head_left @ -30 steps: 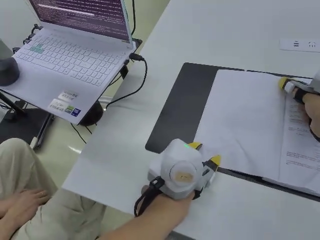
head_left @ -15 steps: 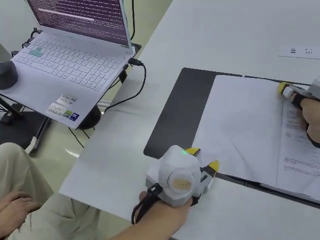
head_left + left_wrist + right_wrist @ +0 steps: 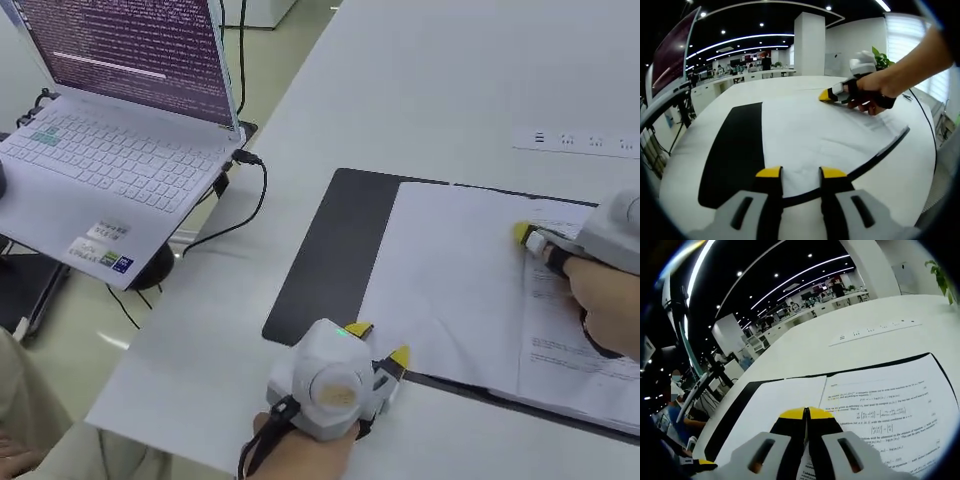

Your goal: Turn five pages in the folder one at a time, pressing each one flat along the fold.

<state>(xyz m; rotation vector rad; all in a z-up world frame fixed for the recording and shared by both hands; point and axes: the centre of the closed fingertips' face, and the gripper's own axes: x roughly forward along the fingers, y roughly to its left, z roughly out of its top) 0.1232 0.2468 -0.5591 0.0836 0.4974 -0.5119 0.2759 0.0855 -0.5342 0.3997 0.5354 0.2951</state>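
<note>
so, where's the folder (image 3: 330, 255) right now?

open flat on the white table (image 3: 430, 80), black cover showing at the left; a blank page (image 3: 450, 270) lies over the left half, a printed page (image 3: 555, 360) on the right.

and the left gripper (image 3: 379, 342)?

at the near edge of the folder, by the near corner of the blank page; its yellow tips stand apart, and in the left gripper view the page's near edge lies just ahead of them; whether they touch the paper i cannot tell.

and the right gripper (image 3: 522, 235)?

toward the far end of the fold, between the blank page and the printed one; in the right gripper view its tips are closed one against the other, right at the fold line; the hand (image 3: 605, 300) behind it lies over the printed page.

anything else about?

an open laptop (image 3: 110, 150) beside the table on the left, a black cable (image 3: 240, 205) plugged into it; a white socket strip (image 3: 580, 142) on the table beyond the folder.
</note>
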